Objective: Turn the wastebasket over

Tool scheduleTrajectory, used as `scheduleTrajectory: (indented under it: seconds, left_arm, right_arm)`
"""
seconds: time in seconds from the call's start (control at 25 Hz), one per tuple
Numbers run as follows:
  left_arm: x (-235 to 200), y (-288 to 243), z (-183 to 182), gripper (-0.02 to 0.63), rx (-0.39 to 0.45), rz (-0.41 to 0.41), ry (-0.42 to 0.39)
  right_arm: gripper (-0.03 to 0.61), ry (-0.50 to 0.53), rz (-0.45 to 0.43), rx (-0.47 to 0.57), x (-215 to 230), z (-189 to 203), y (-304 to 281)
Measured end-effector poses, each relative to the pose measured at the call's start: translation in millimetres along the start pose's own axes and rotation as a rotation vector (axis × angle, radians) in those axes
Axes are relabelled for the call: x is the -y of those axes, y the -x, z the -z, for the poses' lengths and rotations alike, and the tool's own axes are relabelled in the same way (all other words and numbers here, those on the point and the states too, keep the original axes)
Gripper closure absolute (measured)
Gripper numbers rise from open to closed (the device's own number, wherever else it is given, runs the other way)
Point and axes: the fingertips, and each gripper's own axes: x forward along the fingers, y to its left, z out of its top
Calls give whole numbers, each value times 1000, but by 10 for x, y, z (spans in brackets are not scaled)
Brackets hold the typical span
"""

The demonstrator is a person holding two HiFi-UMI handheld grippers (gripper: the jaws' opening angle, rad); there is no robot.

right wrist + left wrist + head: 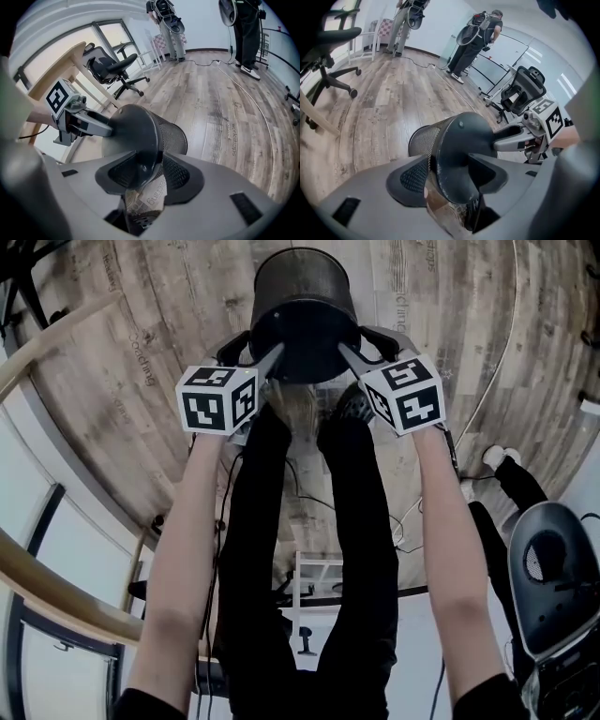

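Observation:
The black mesh wastebasket hangs tipped over above the wooden floor, its solid base toward me and its mouth pointing away. My left gripper is shut on the left edge of the base rim and my right gripper on the right edge. In the left gripper view the wastebasket has its base rim pinched in my left gripper, one pad on the mesh and one on the base; the right gripper's fingers hold the far side. The right gripper view shows the wastebasket clamped the same way in my right gripper.
The person's shoes stand just under the basket. A black office chair is at the right, another chair by a wooden table edge. A cable runs over the floor. People stand far back.

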Motion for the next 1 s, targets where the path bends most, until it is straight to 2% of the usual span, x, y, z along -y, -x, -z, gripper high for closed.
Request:
scheduleTrajectory:
  seconds: [0.12,0.28,0.72,0.88,1.0]
  left_arm:
    - [5,13,-3,334,23,-10,-32]
    - [12,34,70,334,31,-11,-34]
    - [54,164,516,336,-52,10,-28]
    - [89,189,572,316,-40,65,59]
    - [121,203,566,281,-35,106,84]
  right_arm:
    - [397,7,11,8,-10,19,10]
    - [400,3,15,16,-53,64,22]
    - [433,-39,-57,-46,-328,370,91]
    - [431,-80,-138,-81,-459,509,111]
    - [390,-112,-198,-86,-570,564,124]
